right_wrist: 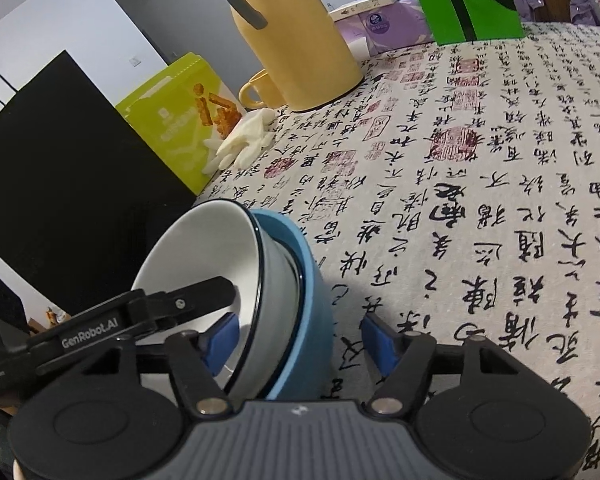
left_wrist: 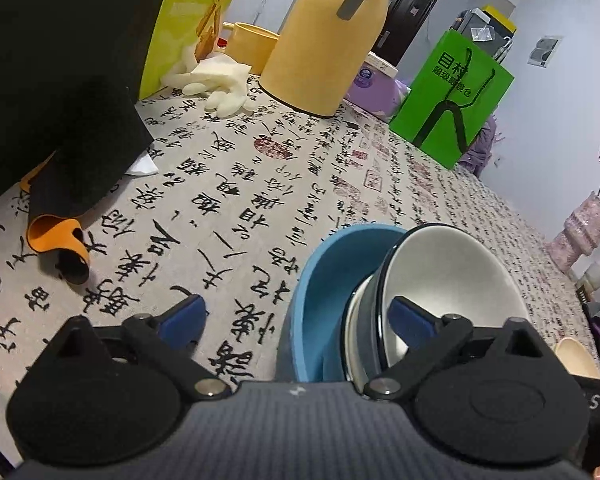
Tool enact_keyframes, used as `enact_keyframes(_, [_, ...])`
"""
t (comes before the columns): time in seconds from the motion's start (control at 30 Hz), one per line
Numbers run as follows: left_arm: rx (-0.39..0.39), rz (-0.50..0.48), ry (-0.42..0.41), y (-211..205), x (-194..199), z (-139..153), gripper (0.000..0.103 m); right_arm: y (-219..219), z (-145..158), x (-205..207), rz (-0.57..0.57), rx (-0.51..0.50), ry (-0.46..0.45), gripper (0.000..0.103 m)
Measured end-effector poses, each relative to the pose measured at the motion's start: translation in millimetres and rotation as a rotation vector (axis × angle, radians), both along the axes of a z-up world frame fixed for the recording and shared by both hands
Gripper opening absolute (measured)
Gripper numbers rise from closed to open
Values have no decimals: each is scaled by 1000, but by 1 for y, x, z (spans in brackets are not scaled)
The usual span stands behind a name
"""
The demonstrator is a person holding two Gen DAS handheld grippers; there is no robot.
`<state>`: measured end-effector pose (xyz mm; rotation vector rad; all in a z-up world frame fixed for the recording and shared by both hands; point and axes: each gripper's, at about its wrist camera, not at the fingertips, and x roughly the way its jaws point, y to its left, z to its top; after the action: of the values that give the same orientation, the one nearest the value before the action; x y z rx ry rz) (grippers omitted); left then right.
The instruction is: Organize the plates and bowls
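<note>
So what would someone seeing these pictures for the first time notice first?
Probably the nested bowls up close: a white bowl tilted inside a blue bowl, with both grippers' jaws straddling their rims. Next, the tablecloth covered in black calligraphy, then the tall yellow jug and bright green bag at its far side.

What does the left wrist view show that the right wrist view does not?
Only the left wrist view: an orange-and-black object lying on the cloth and a pink vase at the table's far edge. Only the right wrist view: the other gripper's black arm reaching over the white bowl. Both: the white bowl nested in the blue bowl, the yellow jug, the green bag and the white gloves.
</note>
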<state>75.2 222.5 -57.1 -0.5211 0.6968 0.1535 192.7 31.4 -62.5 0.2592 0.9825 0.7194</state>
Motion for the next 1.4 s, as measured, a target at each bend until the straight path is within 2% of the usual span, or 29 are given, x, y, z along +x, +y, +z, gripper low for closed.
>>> enact_keyframes(0.2, [-82,-24,-14,2,-1,0,78,0,-2,2,-11,31,37,59])
enact_keyframes(0.27, [-123,-35,-23,3,-1,-1,65,0,-4,3,-10,45,54,56])
enact_keyframes(0.33, [-143,-45,-32,2,-1,0,58,0,-4,3,-10,56,67,54])
enact_keyframes(0.57, [-171,-24,-31,2,-1,-1,59,0,-7,3,-18,84,94,51])
enact_keyframes(1.4, [-135,2,-27,-5,0,1,64,-12,-10,-4,-90,151,124,46])
